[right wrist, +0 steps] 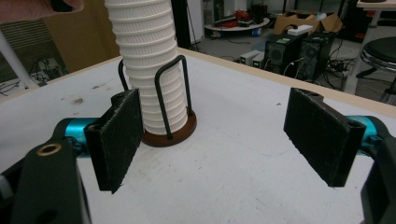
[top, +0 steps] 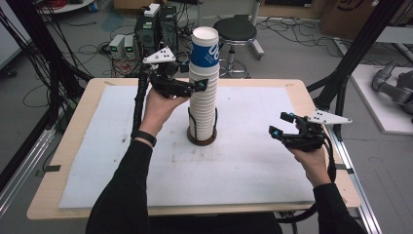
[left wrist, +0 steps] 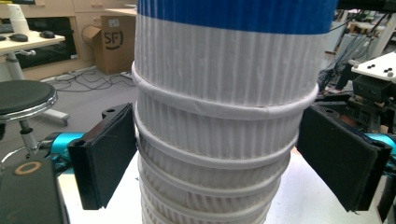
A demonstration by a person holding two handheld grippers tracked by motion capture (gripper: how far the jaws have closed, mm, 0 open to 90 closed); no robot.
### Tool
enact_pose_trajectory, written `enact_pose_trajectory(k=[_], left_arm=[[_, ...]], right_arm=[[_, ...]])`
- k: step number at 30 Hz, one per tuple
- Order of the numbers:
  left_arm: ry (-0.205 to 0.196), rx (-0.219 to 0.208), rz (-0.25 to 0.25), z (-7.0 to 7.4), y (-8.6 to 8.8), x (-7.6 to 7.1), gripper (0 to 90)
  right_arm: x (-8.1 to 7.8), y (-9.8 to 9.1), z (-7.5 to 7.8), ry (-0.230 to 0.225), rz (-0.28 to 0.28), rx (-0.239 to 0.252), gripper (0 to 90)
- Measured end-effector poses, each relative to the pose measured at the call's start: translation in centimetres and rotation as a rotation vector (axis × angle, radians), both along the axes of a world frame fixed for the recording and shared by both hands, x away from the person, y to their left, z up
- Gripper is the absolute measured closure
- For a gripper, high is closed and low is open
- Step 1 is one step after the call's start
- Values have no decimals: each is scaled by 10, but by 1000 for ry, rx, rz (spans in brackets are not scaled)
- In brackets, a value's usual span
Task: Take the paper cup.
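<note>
The left gripper point(top: 198, 86), upper centre of the high view, has its 2 jaws spread around the cup stack point(top: 202, 92), pads clear of its ribbed sides. The right gripper point(top: 281, 125), released, sits at right.

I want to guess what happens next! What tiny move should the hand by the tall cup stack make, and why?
Probably close the left gripper gently on the cup stack. Its jaws already straddle the white ribbed cups just under the blue-banded top cup, but the pads look slightly off the cups. The right gripper waits open, off to the side.
</note>
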State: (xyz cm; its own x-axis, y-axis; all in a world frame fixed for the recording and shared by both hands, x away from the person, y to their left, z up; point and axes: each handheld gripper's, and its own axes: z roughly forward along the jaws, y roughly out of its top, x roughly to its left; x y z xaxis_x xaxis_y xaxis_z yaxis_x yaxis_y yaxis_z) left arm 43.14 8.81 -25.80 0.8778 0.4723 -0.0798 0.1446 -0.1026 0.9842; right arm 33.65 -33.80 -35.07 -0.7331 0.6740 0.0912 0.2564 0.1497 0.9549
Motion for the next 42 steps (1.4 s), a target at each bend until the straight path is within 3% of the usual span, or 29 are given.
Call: enact_pose_trajectory(k=[14,23,38,42], left_arm=[[-8,-2,-31,-1,-1,6,123],[-9,-5,-31,-1,-1,6,125],[-10,-11,-33,-2,0,7,126],[-11,-12,-31,-2,-1,7,127]], right_arm=[[-1,10,6,5,48,4,202],[7,21,38,-28,76,52,202],[28,38,81,-43,139,59,203],[33,48,98,-65,150,55,203]])
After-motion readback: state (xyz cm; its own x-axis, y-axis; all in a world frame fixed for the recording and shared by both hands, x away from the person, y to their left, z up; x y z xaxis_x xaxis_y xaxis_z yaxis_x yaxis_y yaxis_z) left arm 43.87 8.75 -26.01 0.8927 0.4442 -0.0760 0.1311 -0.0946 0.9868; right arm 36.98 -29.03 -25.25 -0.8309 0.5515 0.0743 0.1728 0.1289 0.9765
